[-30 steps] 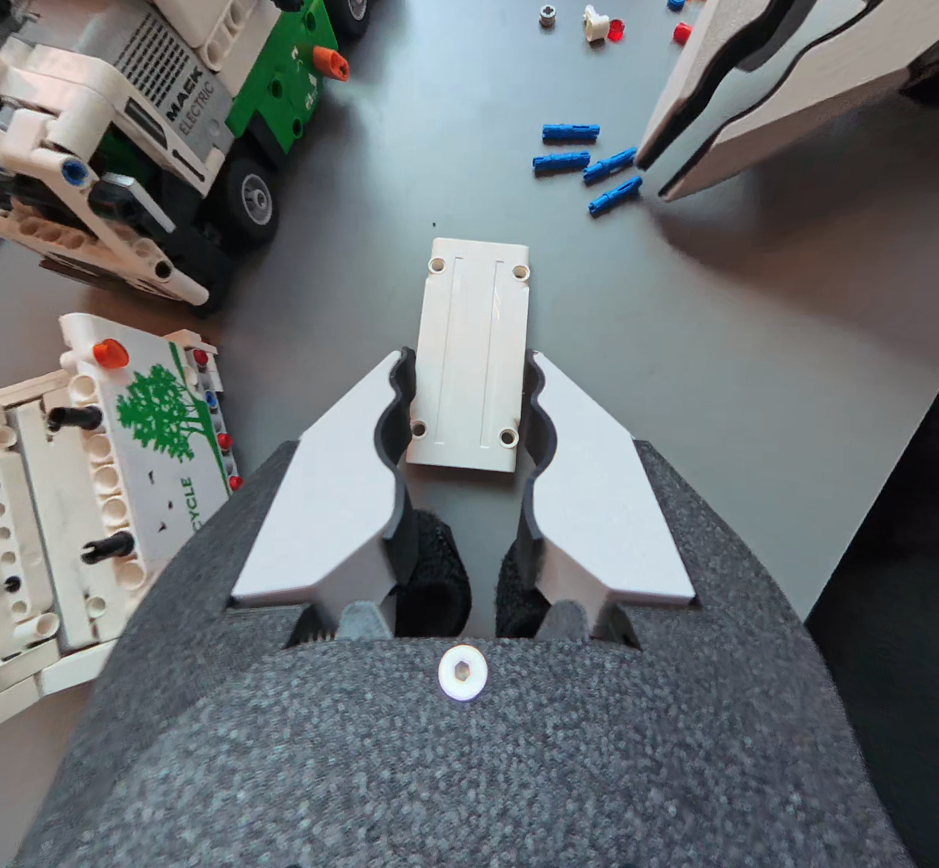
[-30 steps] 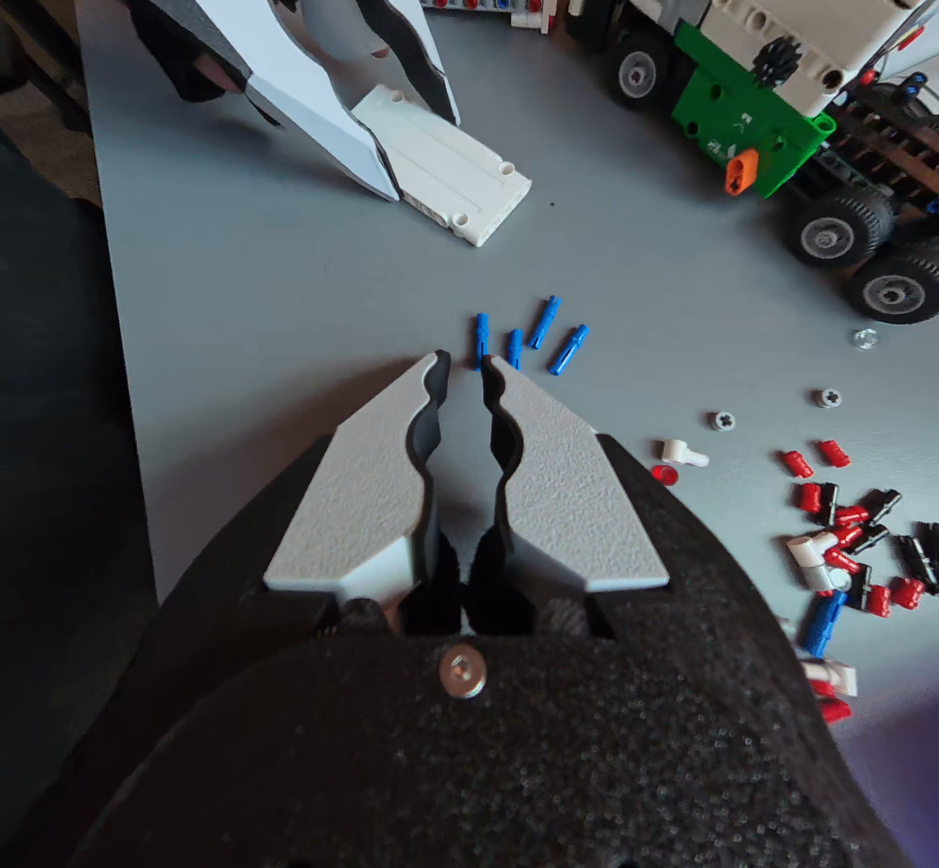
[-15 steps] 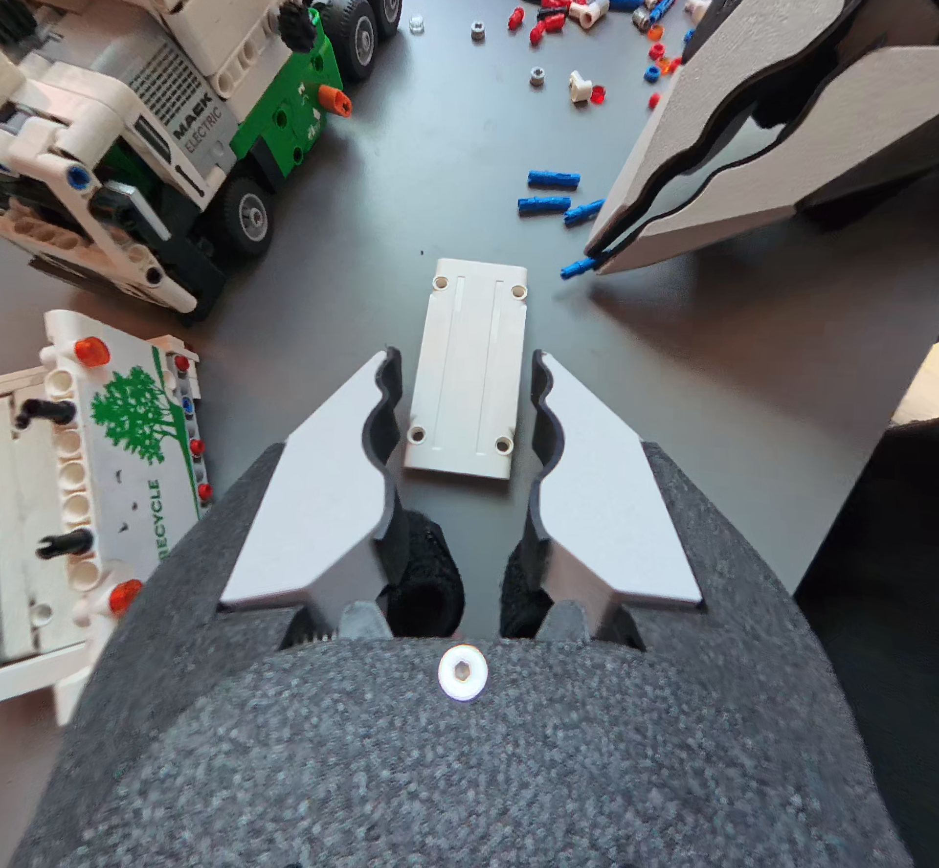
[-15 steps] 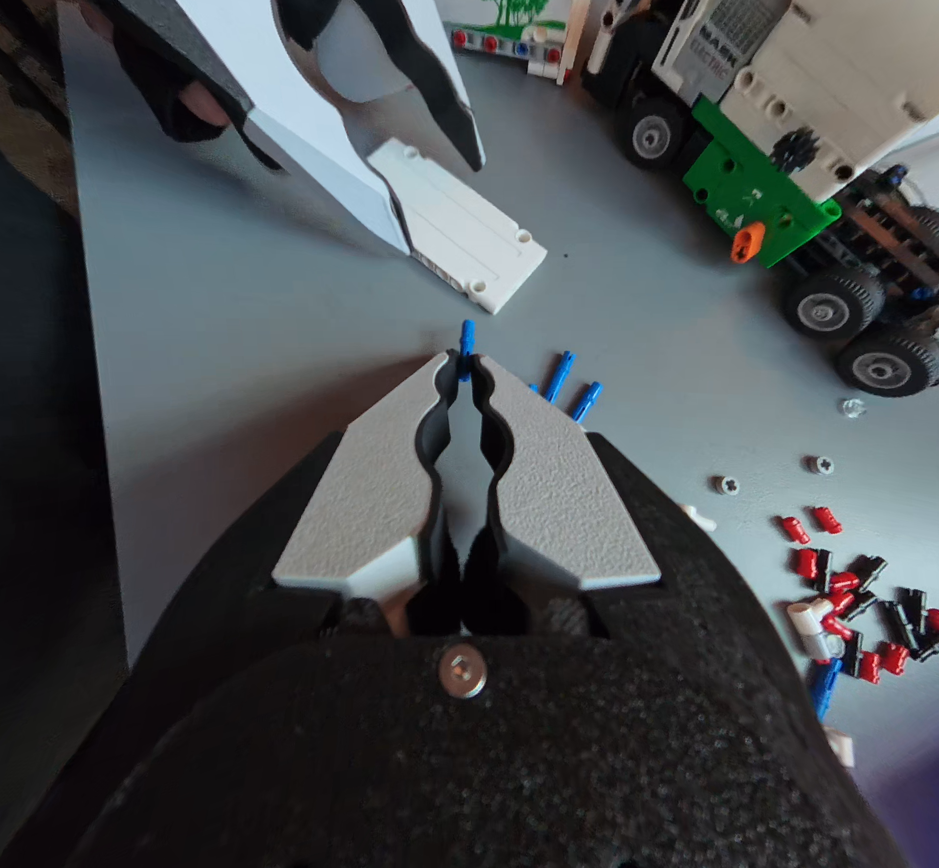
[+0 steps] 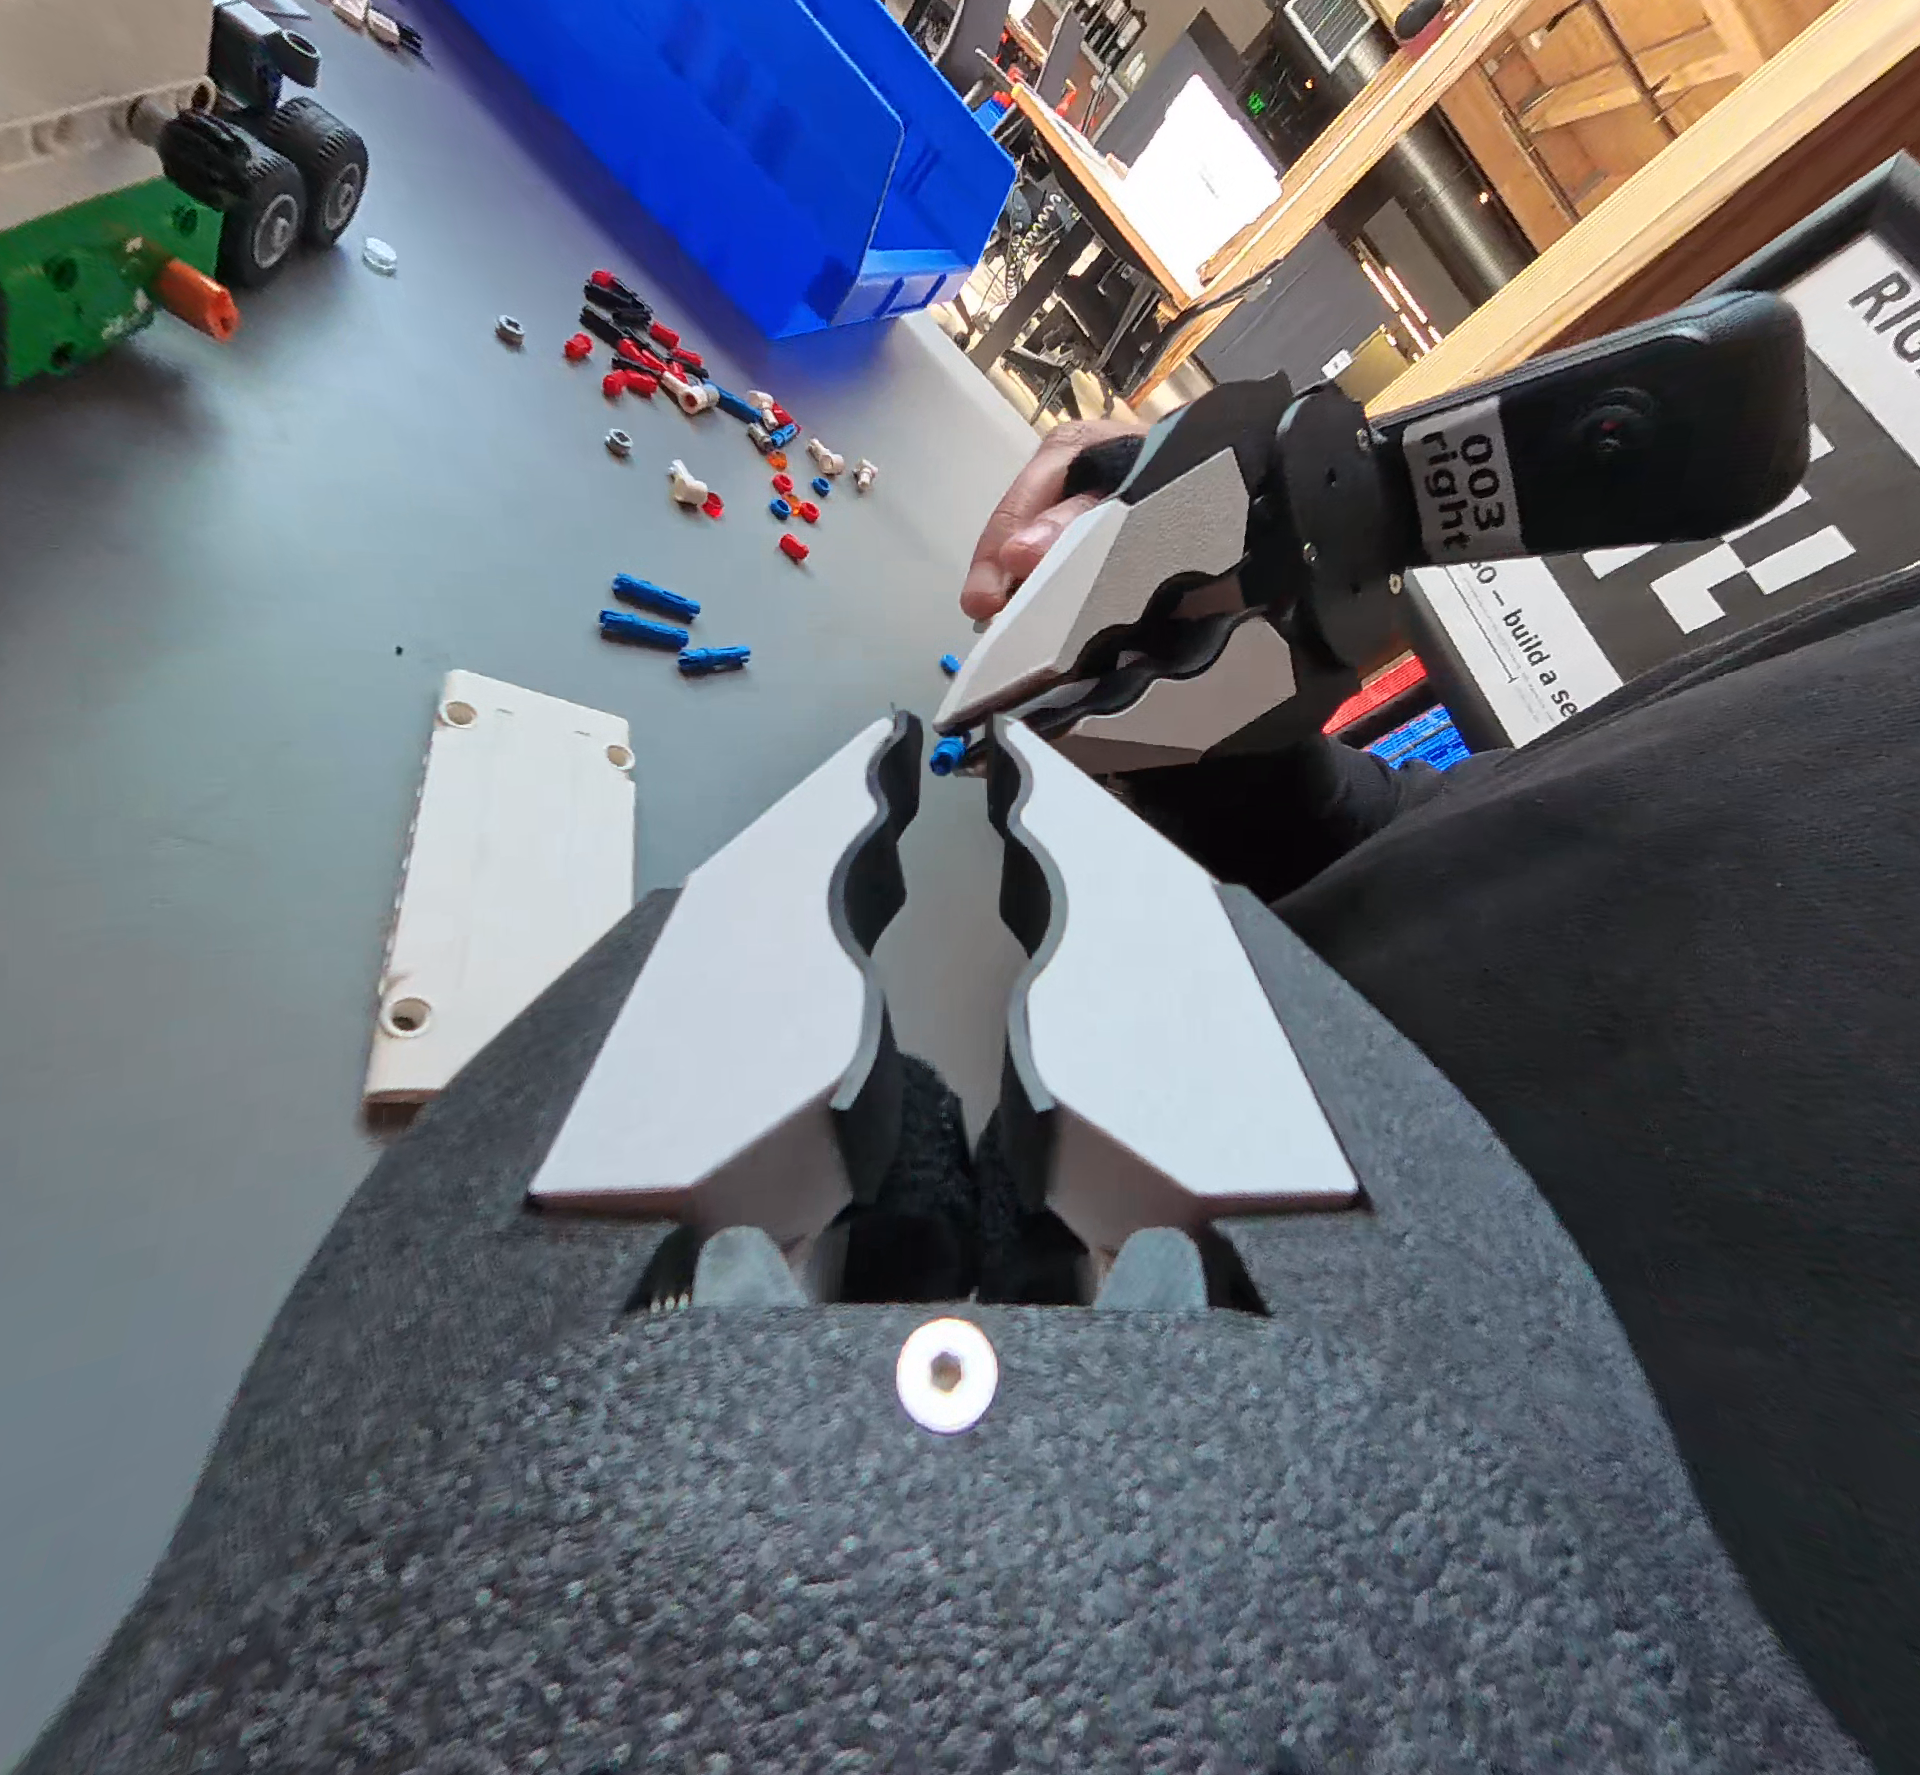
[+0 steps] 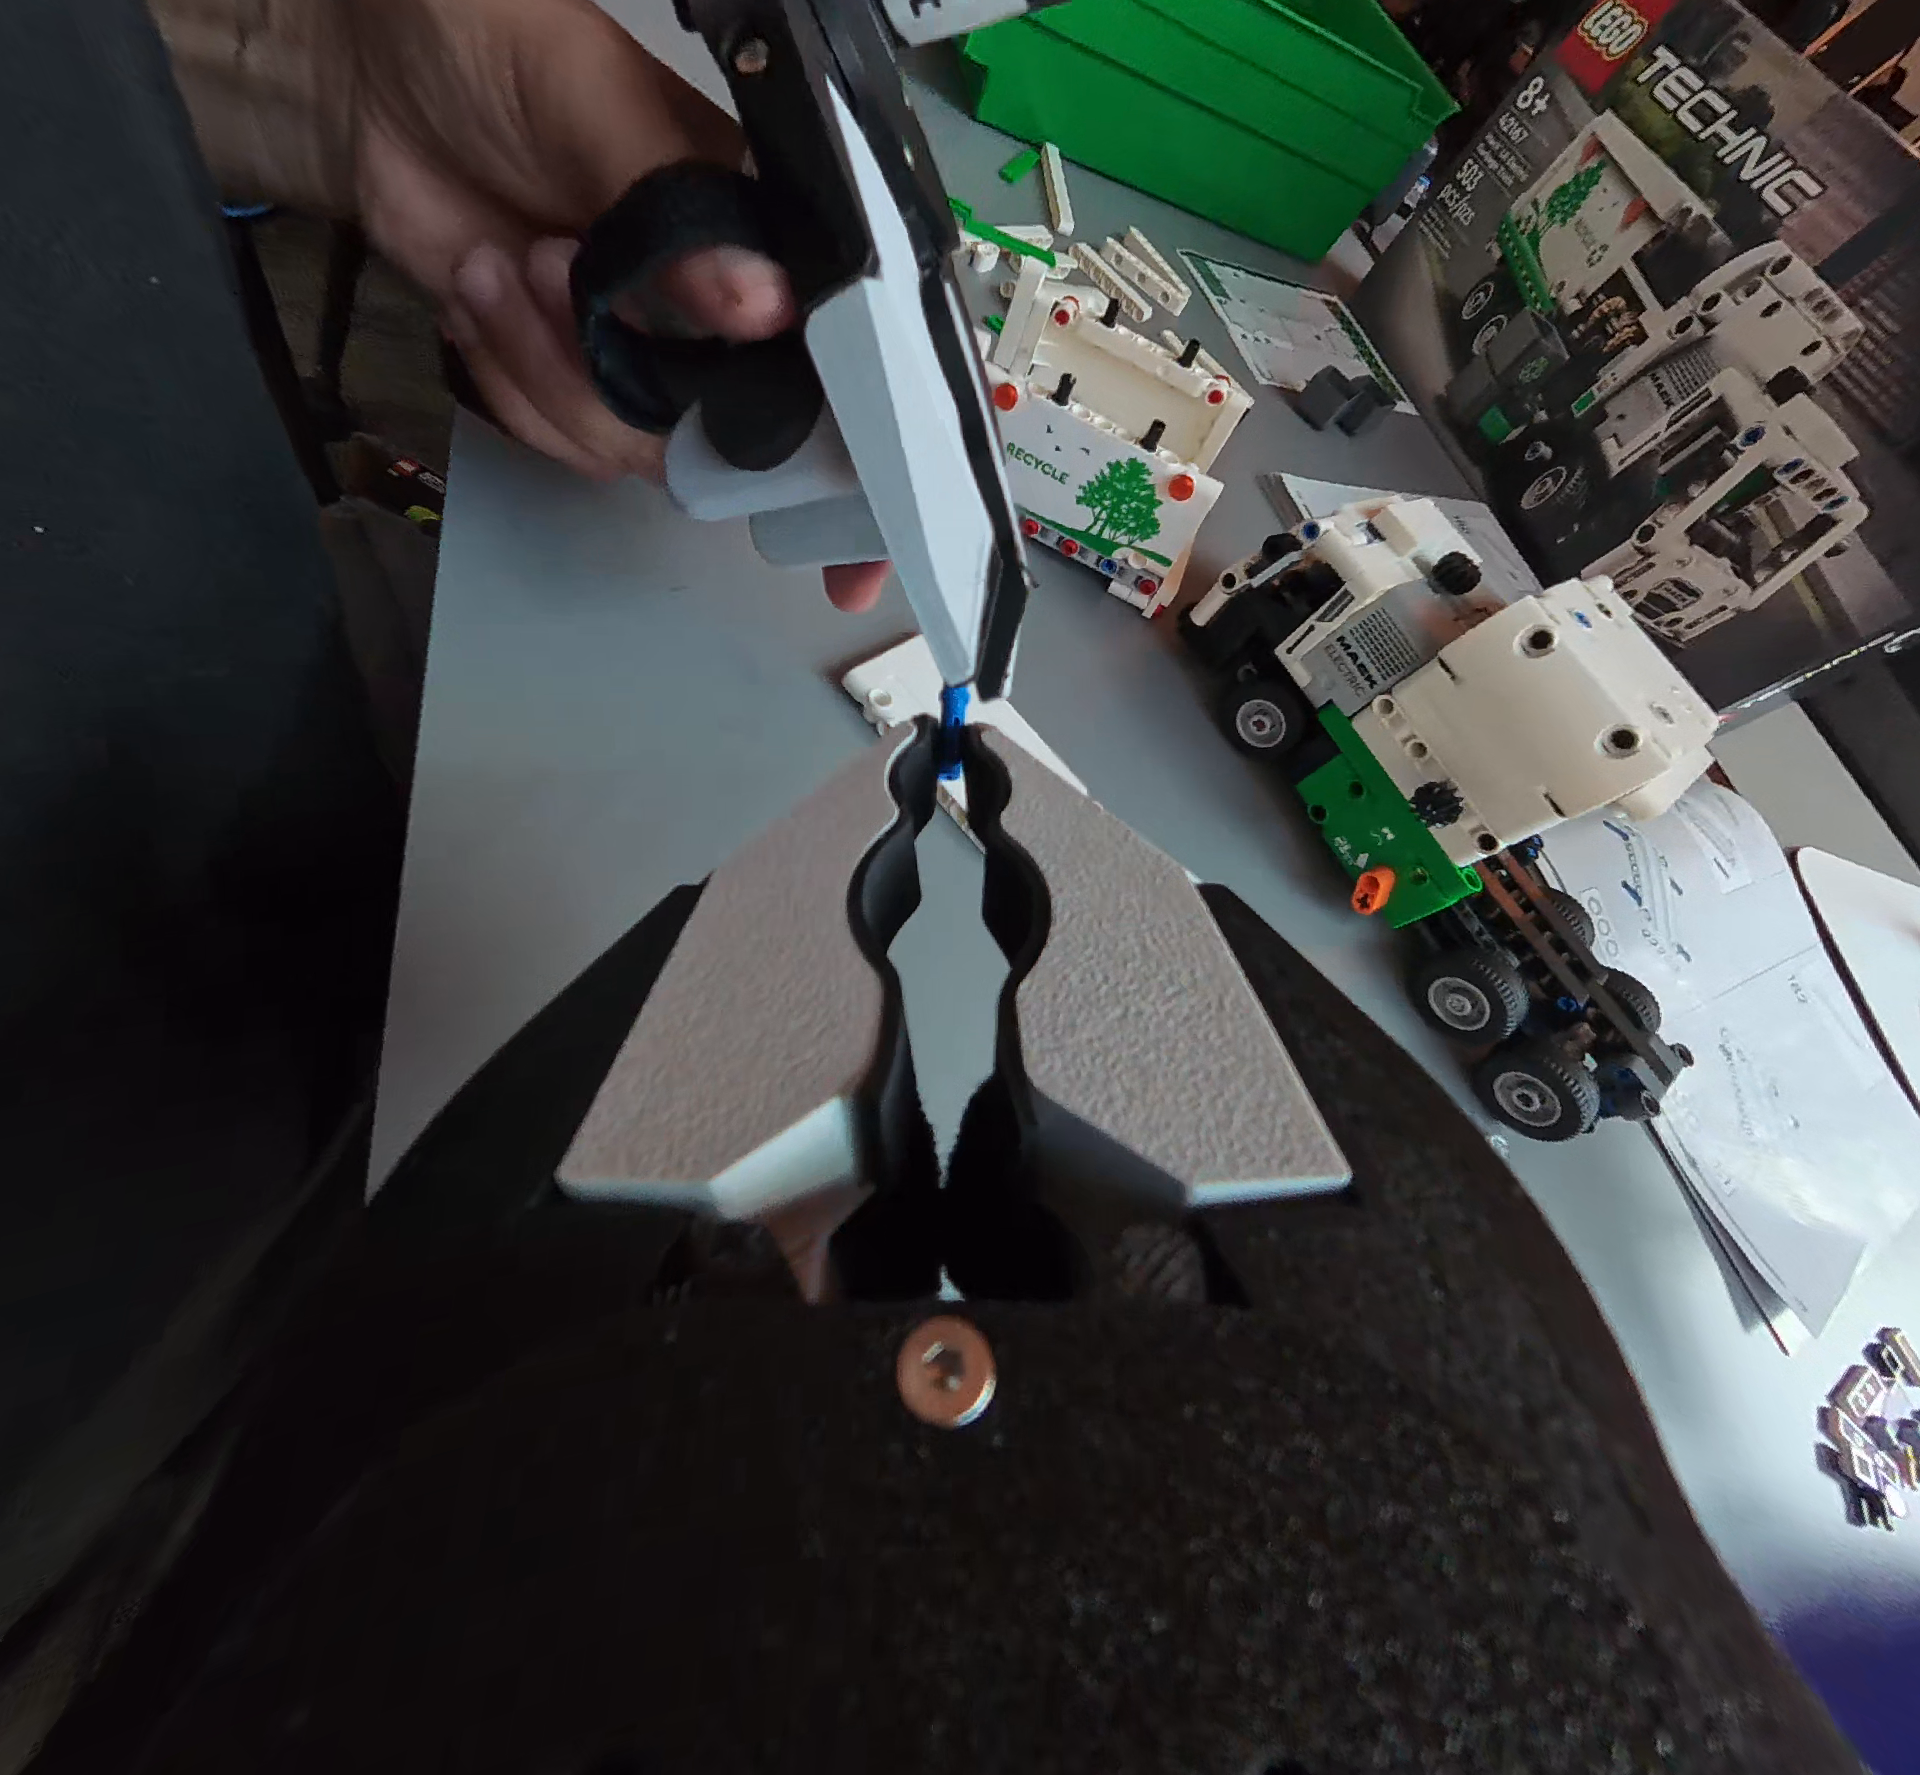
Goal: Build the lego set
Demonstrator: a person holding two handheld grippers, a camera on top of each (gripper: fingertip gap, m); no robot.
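My right gripper is shut on a small blue pin and holds it in the air above the grey table, with the pin's free end sticking forward. My left gripper meets it tip to tip. Its jaws are narrowed to a small gap, and the pin's free end sits in that gap. The right gripper comes in from the right in the left wrist view. The white flat panel lies on the table left of my left gripper. Three more blue pins lie beyond it.
The white and green truck and the white box section with a tree print stand on the table. Small red, black and white parts lie scattered. A blue bin, a green bin, the set's box and instruction sheets ring the work area. My two grippers' fingertips are within a few centimetres of each other.
Both grippers rose from the table and turned toward each other. The right one carried a blue pin up. The left one left the white panel and narrowed its jaws around the pin's end.
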